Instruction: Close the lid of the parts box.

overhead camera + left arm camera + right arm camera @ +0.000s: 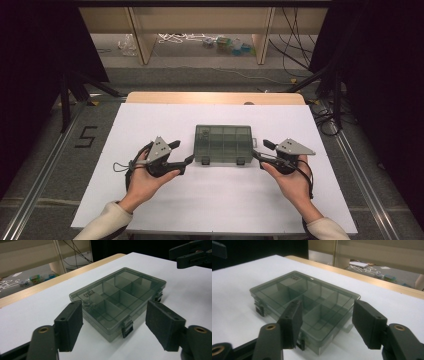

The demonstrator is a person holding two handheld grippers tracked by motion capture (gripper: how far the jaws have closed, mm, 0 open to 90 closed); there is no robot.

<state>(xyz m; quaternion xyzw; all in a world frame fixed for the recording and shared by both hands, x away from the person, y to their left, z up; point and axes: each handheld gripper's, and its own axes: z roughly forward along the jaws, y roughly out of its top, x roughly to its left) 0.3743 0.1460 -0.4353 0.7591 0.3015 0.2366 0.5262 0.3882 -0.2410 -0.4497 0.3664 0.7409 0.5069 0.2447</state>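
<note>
Smoke-grey compartment box (223,143), lid shut w/ two latches (127,329) on its near side, lies flat at centre of white table (210,200); a small label (89,294) on the lid's left end is too blurred to read, while a hand-drawn "5" (86,136) marks the floor to the table's left. Left gripper (183,151) sits just beside the box's near-left corner, right gripper (259,150) just beside its near-right corner, both w/ jaws spread wide & grasping nothing. Each is held by a hand: left hand (145,181), right hand (291,181).
</note>
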